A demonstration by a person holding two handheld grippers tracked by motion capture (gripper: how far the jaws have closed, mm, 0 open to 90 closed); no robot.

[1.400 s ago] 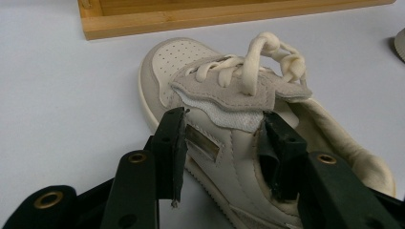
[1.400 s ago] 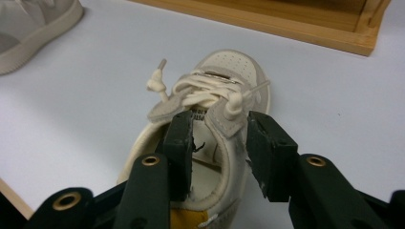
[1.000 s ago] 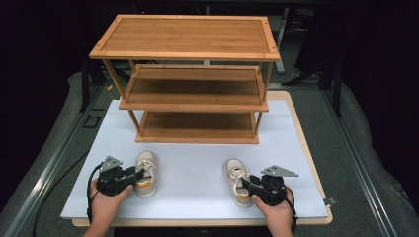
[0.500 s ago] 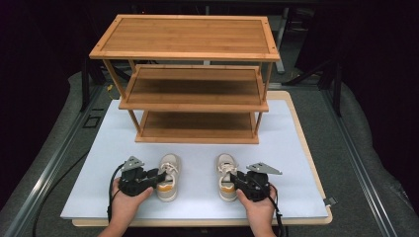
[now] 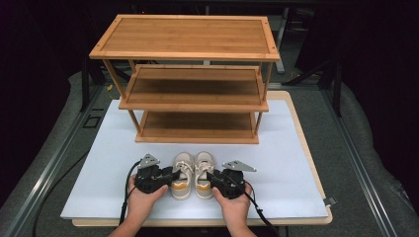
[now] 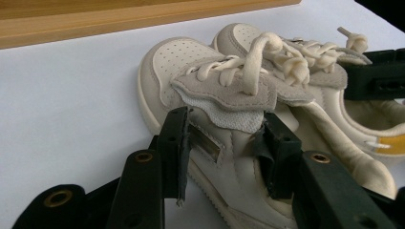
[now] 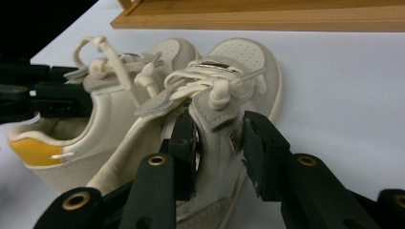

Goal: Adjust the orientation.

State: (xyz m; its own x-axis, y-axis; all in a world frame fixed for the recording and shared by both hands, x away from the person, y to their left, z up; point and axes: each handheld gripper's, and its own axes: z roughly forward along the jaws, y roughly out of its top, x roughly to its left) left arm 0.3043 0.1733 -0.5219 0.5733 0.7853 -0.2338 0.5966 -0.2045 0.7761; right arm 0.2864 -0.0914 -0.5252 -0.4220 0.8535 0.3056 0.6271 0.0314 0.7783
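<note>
Two cream sneakers sit side by side on the white table mat (image 5: 99,163), just in front of the bottom shelf of one three-tier wooden shoe rack (image 5: 190,74), toes toward the rack and inner sides touching. The rack's three shelves hold nothing. The left sneaker (image 5: 182,173) and the right sneaker (image 5: 203,173) each have a yellow-orange heel patch and loose pale laces. Two grippers work them, one to each shoe. The left gripper (image 6: 224,143) has its jaws clamped across the left sneaker's side wall and tongue, pads pressing on the leather. The right gripper (image 7: 217,143) straddles the right sneaker's collar just behind the laces; its jaws have just been closing and then easing, and both pads press on the shoe. Both hands rest at the mat's near edge, farthest from the rack.
</note>
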